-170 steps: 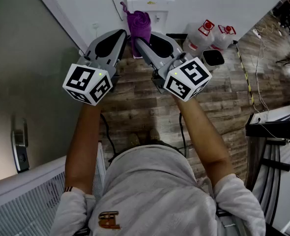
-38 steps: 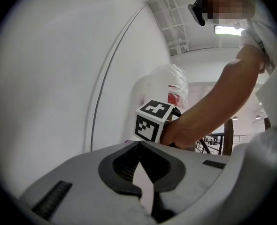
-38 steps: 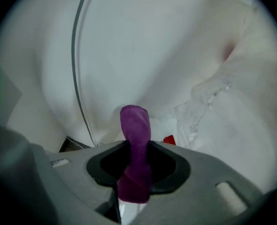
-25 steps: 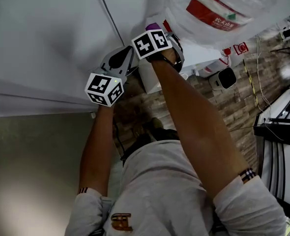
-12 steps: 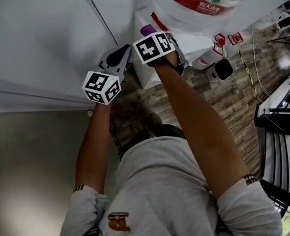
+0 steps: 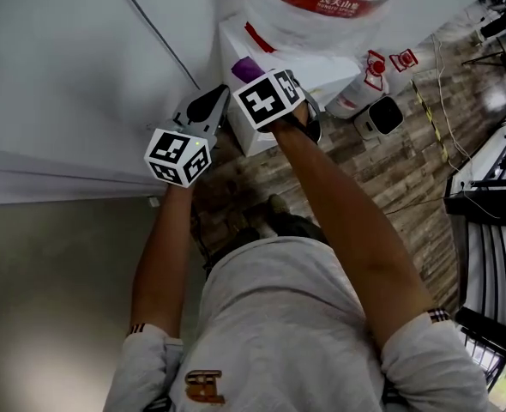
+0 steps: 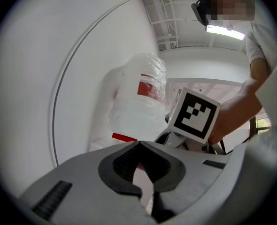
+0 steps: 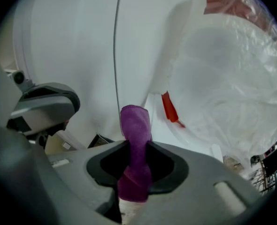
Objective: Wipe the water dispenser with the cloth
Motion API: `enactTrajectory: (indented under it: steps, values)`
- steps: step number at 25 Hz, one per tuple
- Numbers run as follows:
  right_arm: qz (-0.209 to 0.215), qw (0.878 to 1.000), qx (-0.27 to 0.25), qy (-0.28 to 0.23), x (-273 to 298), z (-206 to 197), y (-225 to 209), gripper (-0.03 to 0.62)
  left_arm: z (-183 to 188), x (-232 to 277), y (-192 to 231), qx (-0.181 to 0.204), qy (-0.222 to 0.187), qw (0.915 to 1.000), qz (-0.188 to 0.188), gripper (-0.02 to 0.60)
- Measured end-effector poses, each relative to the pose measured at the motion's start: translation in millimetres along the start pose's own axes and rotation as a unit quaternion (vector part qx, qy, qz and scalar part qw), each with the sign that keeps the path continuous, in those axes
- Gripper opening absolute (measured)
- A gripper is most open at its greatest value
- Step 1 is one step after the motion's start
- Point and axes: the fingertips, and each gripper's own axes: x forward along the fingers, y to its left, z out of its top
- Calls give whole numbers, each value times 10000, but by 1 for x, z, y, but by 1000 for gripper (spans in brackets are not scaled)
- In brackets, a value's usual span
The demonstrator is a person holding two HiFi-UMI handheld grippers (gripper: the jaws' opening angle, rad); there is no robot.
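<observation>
Wall (image 6: 73,67): a white panel with a thin dark seam fills the left of the head view.
Left gripper (image 6: 212,101): raised beside the dispenser's left edge, with the marker cube towards the person. In its own view (image 7: 138,144) the jaw tips are pressed together and hold nothing.
Cloth (image 6: 246,69): purple, at the near left corner of the dispenser's top. It stands up out of the right gripper's jaws (image 8: 135,125).
Right gripper (image 8: 136,146): jaws pinching the cloth's lower part, arm stretched up just right of the left gripper.
Water dispenser (image 6: 326,74): white cabinet against the wall, with a red strip (image 8: 169,108) along its upper edge.
Bottle (image 6: 322,15): large, clear and plastic-wrapped, with a red label, standing on the dispenser.
Floor (image 6: 390,170): wood planks. Spare bottles (image 6: 382,63) stand right of the dispenser.
Change: half a second ago the cloth sat a little higher and further right. Nearly seven seconds ago both grippers were low, well back from the dispenser.
</observation>
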Motion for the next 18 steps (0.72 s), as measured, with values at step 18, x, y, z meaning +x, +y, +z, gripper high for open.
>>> enactTrajectory:
  steps: [18]
  values:
    - [786,9967,-38,-175,-14,-22,-21,110,-8,36,-47,27,67,9999,-143,-2]
